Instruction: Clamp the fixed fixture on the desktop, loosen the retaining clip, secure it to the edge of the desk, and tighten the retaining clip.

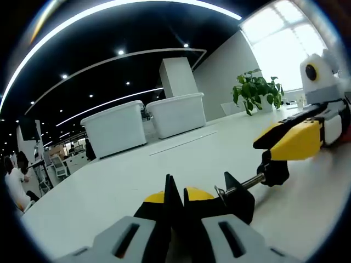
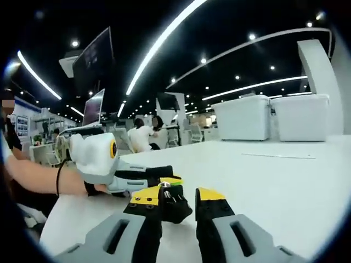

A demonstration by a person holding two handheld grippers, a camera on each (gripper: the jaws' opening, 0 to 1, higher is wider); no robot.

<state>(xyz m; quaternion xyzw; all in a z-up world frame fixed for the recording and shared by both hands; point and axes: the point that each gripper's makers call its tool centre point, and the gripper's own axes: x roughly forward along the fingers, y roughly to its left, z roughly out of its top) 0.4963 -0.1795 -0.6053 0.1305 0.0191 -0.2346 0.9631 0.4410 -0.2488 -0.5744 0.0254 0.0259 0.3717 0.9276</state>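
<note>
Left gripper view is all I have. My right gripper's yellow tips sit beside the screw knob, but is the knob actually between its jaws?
Observer: Yes. In the right gripper view the knob sits between the jaws of the right gripper. It rests against one jaw, with a gap to the other.
Operator: So it isn't squeezed. What is behind my left gripper?
Observer: A person's forearm reaches in to the left gripper from past the desk edge.
Operator: Is anyone else near?
Observer: Seated people are at desks farther back, under hanging monitors.
</note>
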